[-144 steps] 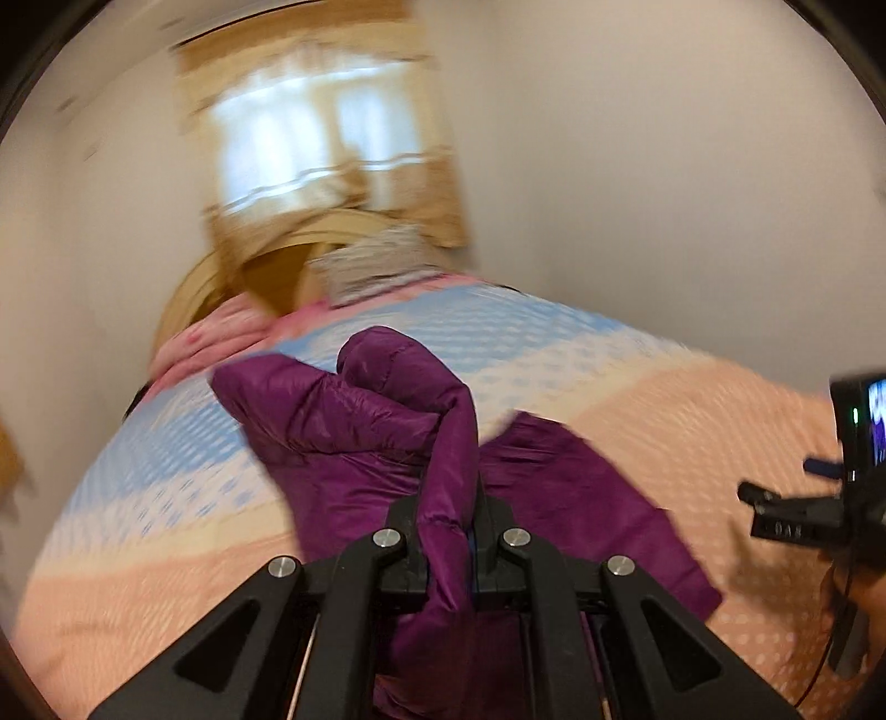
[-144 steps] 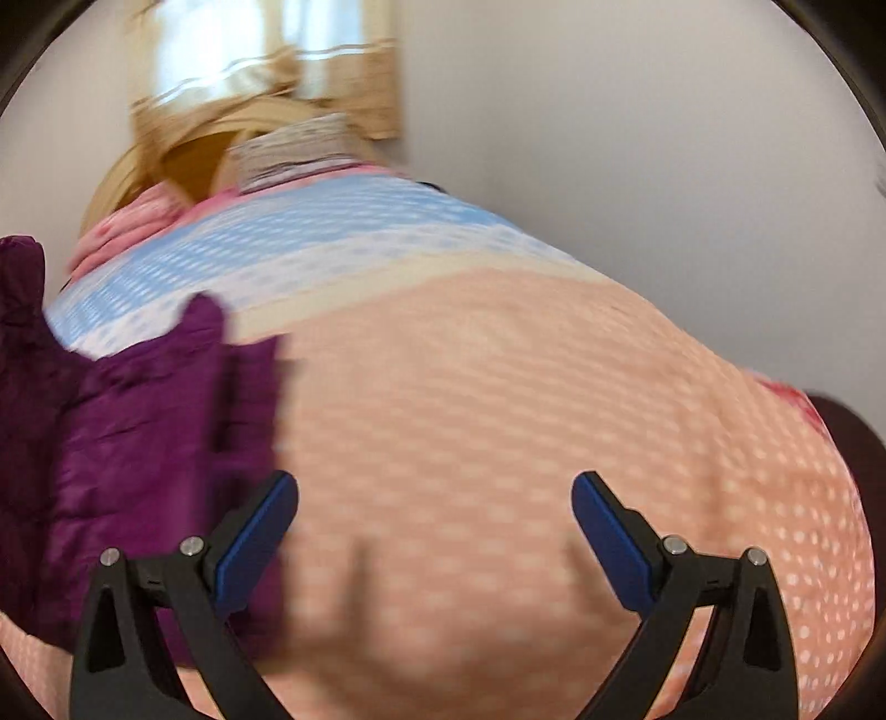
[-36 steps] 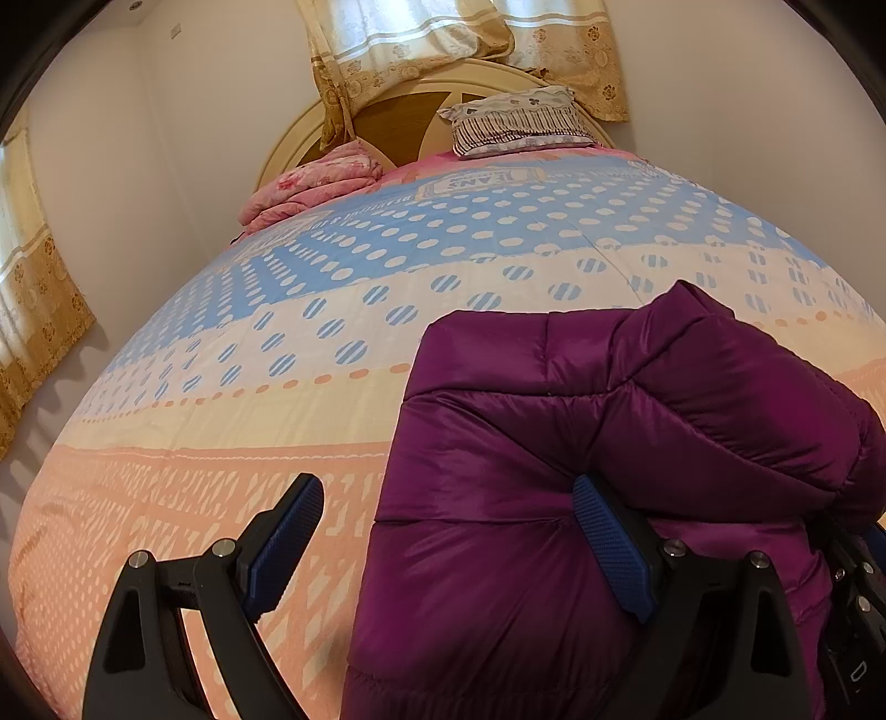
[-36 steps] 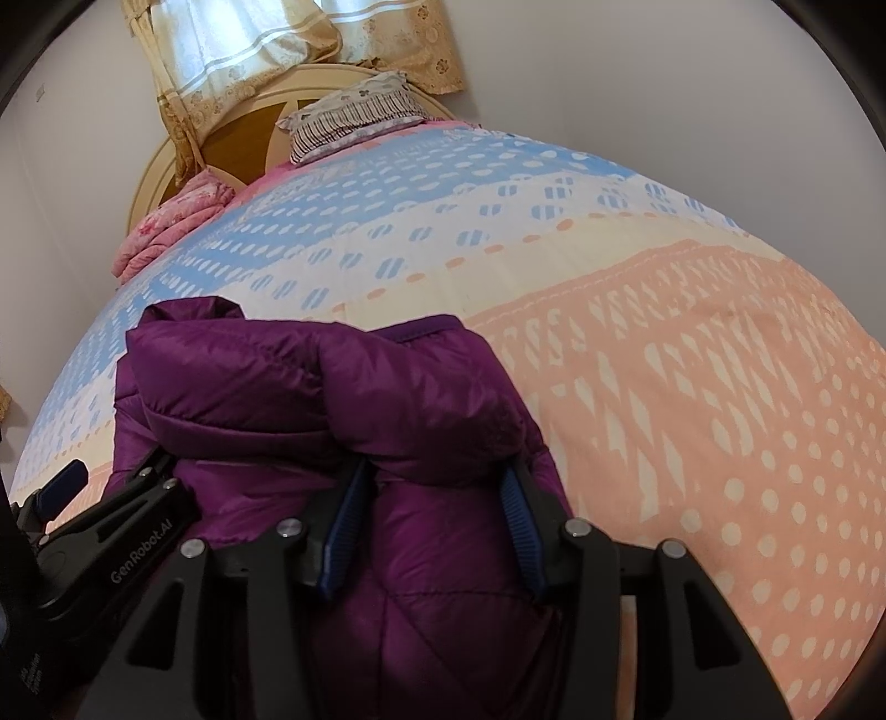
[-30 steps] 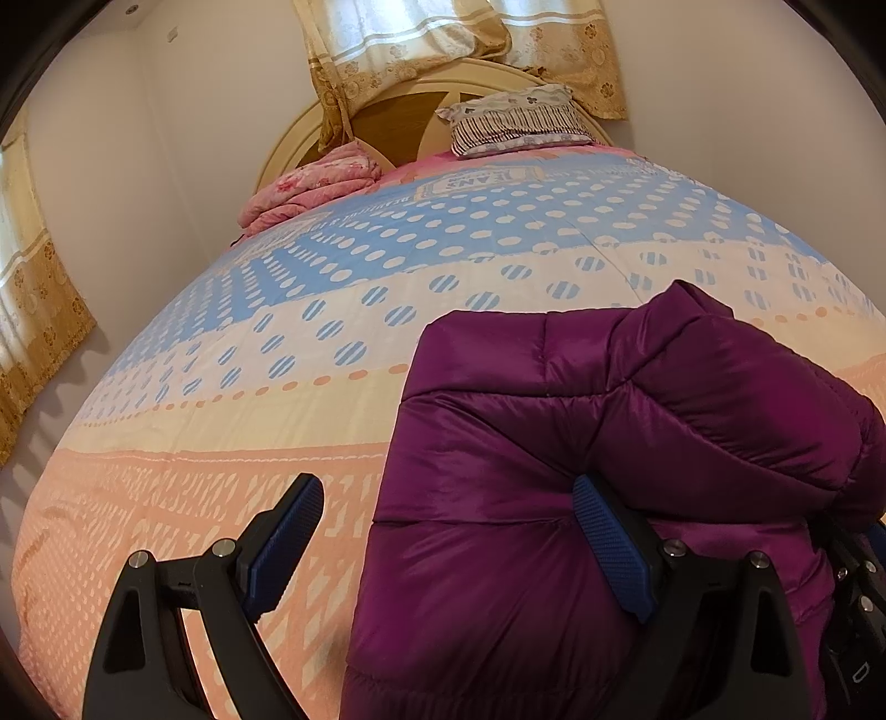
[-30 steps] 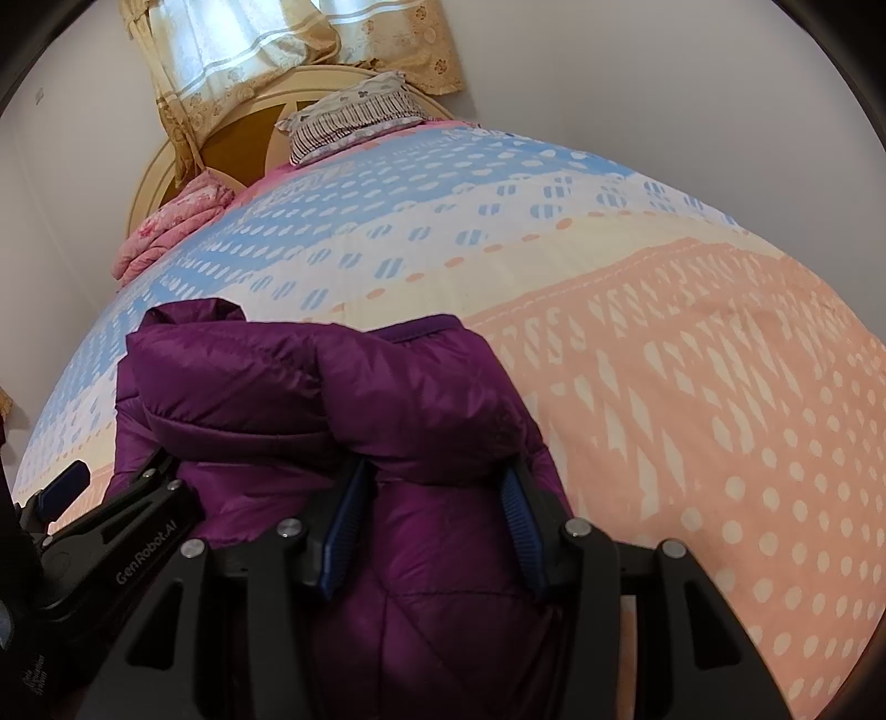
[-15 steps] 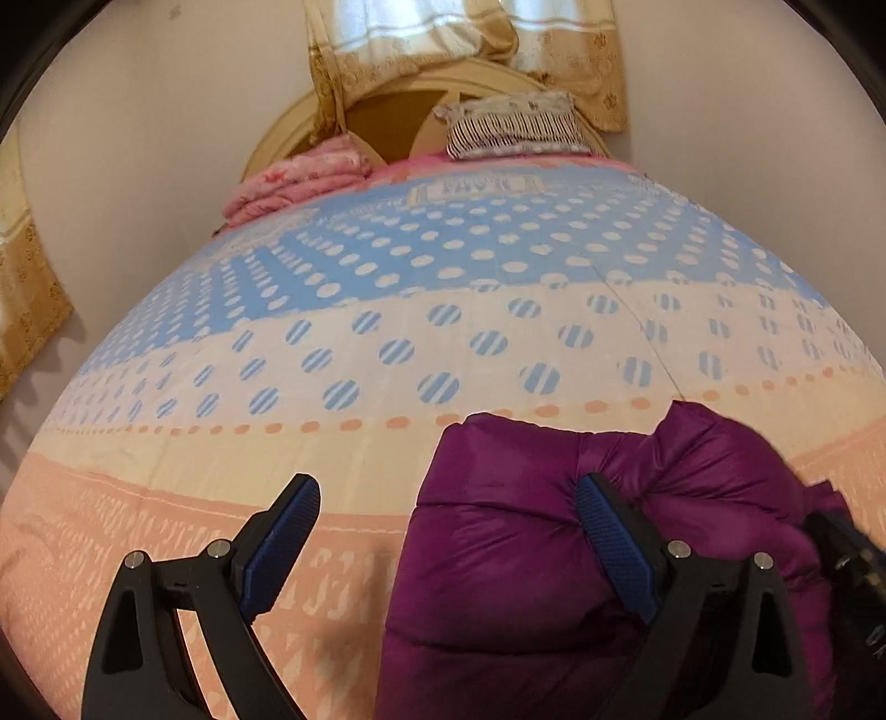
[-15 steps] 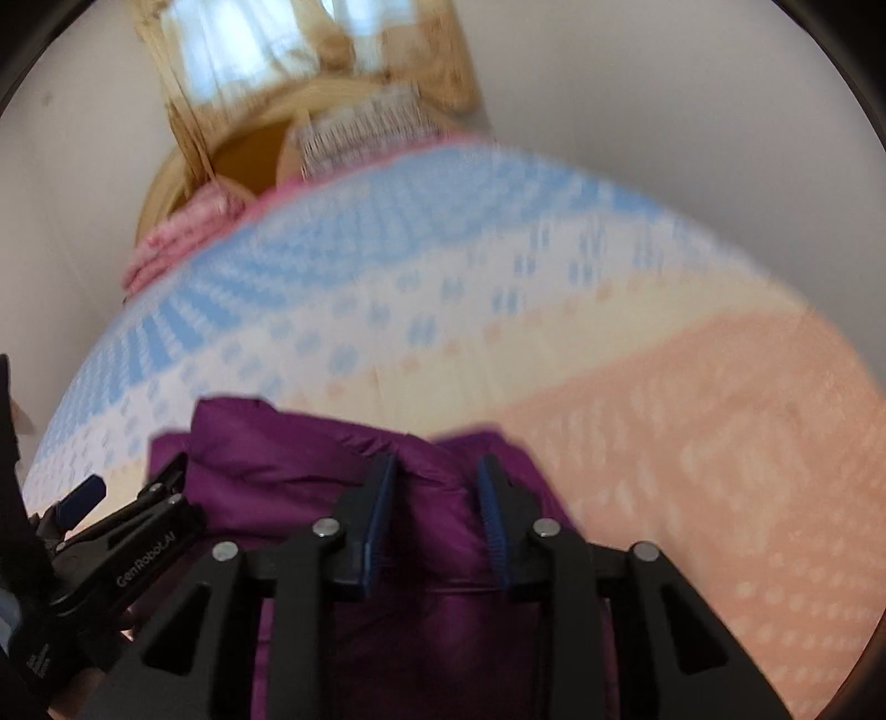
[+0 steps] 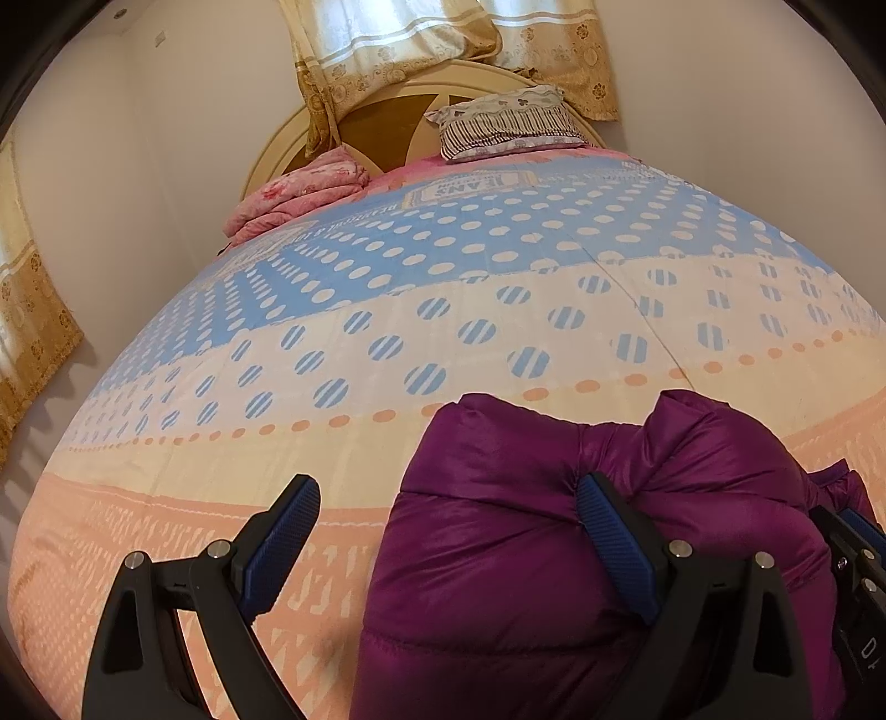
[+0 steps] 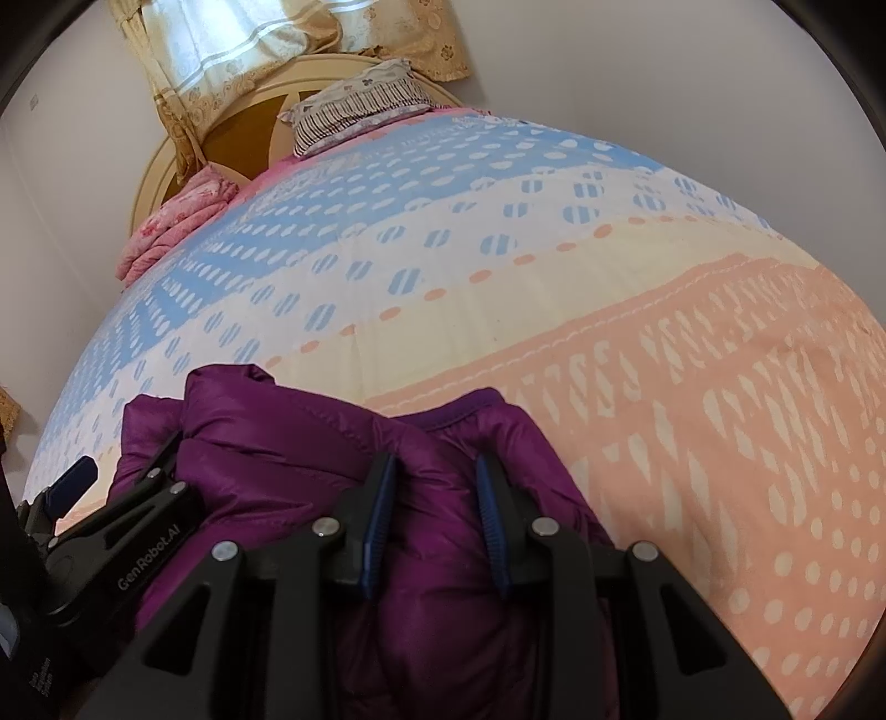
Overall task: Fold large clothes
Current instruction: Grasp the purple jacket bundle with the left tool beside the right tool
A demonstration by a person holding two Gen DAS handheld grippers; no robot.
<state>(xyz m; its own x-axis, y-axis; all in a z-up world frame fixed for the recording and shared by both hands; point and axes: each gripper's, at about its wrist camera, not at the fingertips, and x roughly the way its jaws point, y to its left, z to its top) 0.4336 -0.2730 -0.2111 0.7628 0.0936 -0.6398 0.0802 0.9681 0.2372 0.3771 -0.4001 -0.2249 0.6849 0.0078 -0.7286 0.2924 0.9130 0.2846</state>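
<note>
A puffy purple jacket (image 9: 526, 581) lies bunched on the bed's quilt (image 9: 387, 310), at the lower right of the left wrist view. My left gripper (image 9: 446, 487) stands wide open. Its right finger (image 9: 614, 548) is sunk into the padding and its left finger is over bare quilt, so the jacket's left edge lies between them. In the right wrist view my right gripper (image 10: 436, 462) is shut on a raised fold of the jacket (image 10: 277, 443), both pads pressing into it. The left gripper's black body (image 10: 111, 531) shows at the lower left there.
The quilt runs from peach through cream to blue dots toward the headboard (image 9: 387, 111). A striped pillow (image 9: 509, 124) and a folded pink blanket (image 9: 299, 194) lie at the head. Curtains (image 9: 387, 50) hang behind, with white walls on both sides.
My right gripper's jaws have narrowed onto the jacket fold. The jacket now sits lower in both views, with more quilt showing beyond it. My left gripper stays open.
</note>
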